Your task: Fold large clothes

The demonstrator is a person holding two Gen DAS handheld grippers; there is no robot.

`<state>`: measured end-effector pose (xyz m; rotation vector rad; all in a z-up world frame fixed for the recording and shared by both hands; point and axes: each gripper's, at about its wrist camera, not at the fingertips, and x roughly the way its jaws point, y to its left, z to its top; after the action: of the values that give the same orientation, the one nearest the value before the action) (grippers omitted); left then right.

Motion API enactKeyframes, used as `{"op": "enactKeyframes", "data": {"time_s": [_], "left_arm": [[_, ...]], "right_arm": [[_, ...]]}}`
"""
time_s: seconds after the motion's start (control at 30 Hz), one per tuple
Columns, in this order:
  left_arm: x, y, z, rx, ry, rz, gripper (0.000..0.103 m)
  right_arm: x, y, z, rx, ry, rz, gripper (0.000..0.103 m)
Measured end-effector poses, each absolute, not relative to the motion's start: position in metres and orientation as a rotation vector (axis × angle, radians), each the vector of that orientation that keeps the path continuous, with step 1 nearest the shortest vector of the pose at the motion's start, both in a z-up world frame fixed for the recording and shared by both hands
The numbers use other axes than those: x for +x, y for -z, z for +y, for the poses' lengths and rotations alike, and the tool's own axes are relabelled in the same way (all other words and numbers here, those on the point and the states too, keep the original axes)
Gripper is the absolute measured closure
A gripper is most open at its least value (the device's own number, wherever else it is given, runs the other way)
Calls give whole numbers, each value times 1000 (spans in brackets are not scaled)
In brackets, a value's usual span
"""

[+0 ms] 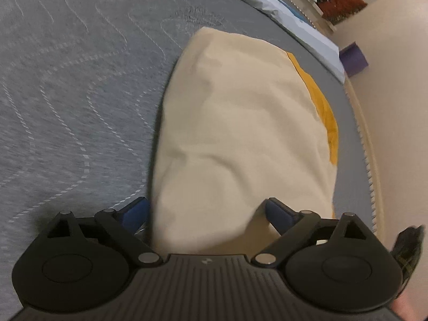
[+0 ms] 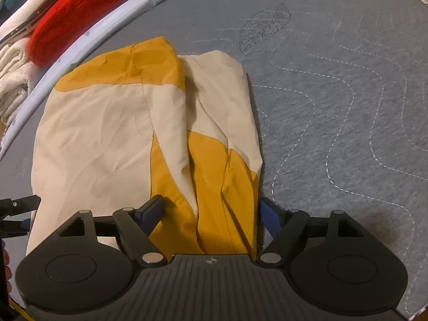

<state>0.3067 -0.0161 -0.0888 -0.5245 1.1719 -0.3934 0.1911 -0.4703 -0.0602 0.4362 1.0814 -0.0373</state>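
Note:
A cream and mustard-yellow garment [image 1: 240,123] lies folded on a grey quilted mattress [image 1: 80,93]. In the left wrist view my left gripper [image 1: 207,214] is open, its blue-padded fingers [image 1: 278,211] straddling the near cream end of the garment. In the right wrist view the garment [image 2: 107,133] shows cream panels and yellow folds. My right gripper [image 2: 211,211] is open, its fingers [image 2: 151,208] on either side of the near yellow folds. The left gripper's tip shows at the left edge of the right wrist view [image 2: 18,206].
The mattress [image 2: 347,107] stretches wide beside the garment. A light blue sheet edge [image 2: 80,42] runs along its far side. Beyond it lie a red cloth [image 2: 80,8] and a white knit [image 2: 13,85]. A purple box [image 1: 353,58] stands on the floor.

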Motion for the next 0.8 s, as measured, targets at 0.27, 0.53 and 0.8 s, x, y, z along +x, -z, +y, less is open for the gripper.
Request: {"op": "enactKeyframes", "data": {"time_s": [0.27, 0.53, 0.8], "left_arm": [[322, 100, -26, -572, 416, 1115, 17], [340, 59, -23, -512, 447, 953, 52], [368, 29, 19, -516, 331, 831, 47]], "right_arm": [[196, 63, -465, 445, -14, 1035, 54], [217, 52, -447, 431, -60, 943, 88], [261, 28, -400, 407, -152, 739, 94]]}}
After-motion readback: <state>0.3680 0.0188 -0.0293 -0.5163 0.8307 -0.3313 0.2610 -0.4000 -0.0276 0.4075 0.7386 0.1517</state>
